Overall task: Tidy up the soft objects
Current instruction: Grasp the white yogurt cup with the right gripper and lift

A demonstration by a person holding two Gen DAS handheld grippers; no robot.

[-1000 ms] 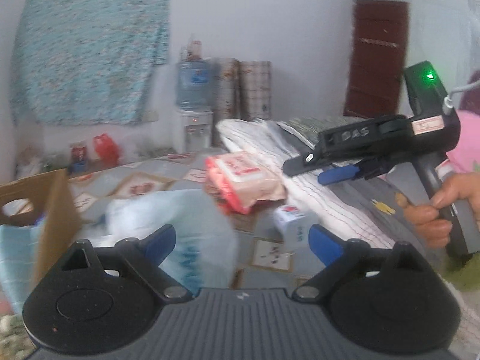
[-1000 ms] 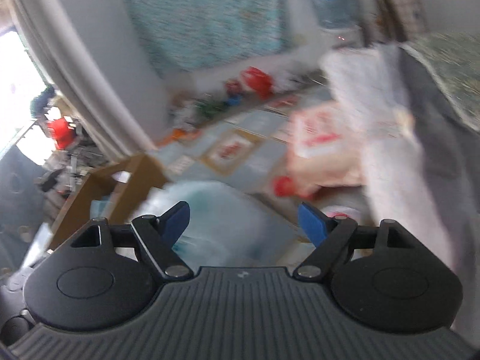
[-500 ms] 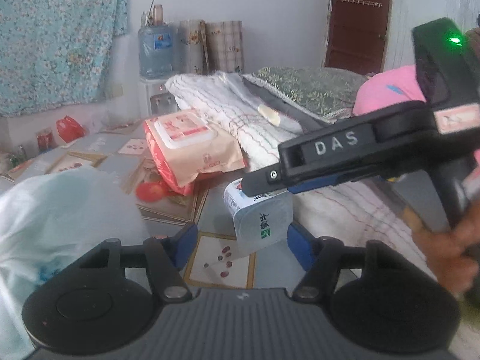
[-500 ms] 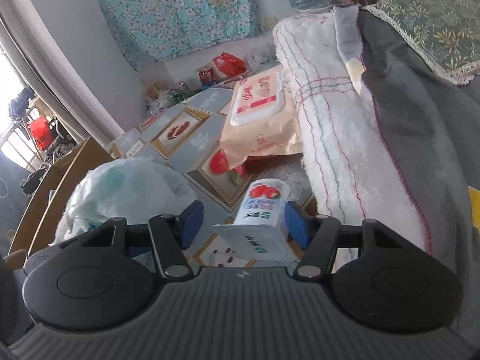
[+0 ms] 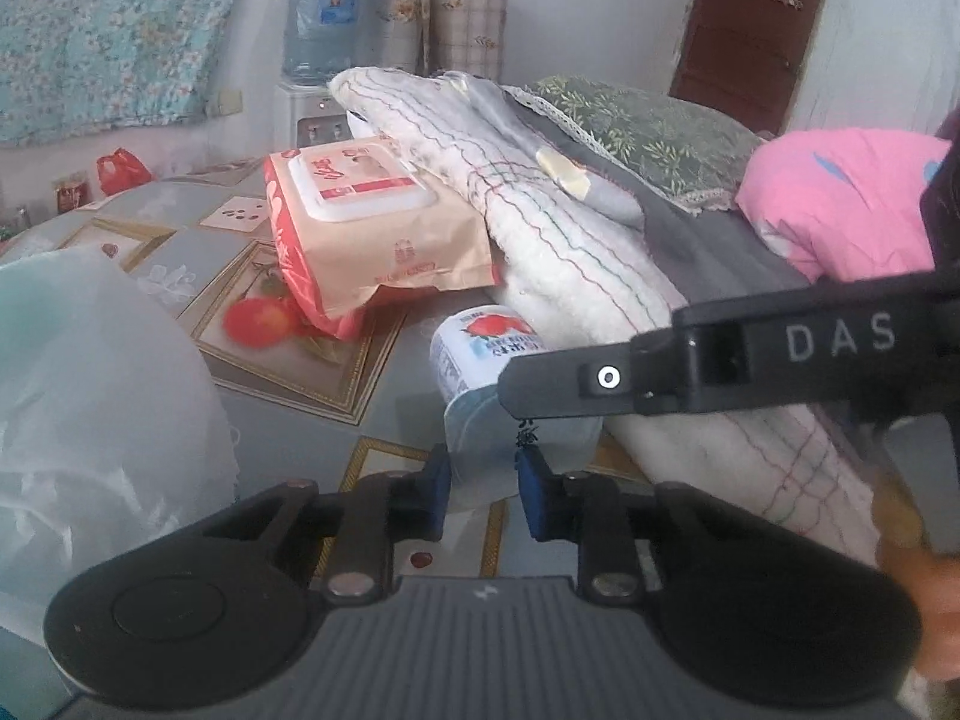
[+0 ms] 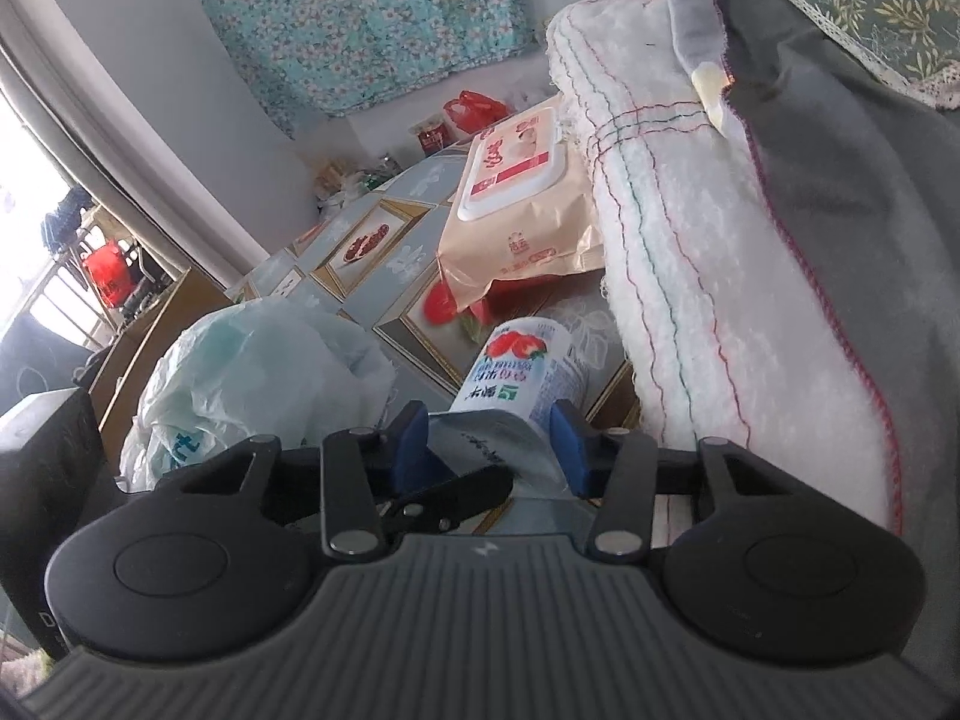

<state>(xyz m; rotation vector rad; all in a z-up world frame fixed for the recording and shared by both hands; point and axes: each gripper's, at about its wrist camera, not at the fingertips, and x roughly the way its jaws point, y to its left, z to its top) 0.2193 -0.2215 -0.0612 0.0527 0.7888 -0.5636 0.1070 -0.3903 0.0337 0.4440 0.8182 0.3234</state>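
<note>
The pouch [image 5: 480, 354] lies on the floor [image 5: 372, 408] between plastic bag [image 5: 90, 420] and folded blanket [image 5: 558, 240], wipes pack [image 5: 372, 228] behind it.

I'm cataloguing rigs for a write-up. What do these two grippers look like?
Both grippers, left and right, have a ribbed grey body, two rounded black housings with silver pivot screws, black linkage bars and blue fingers. The right one's black side reads "DAS" in white. No cables or sleeves visible.
</note>
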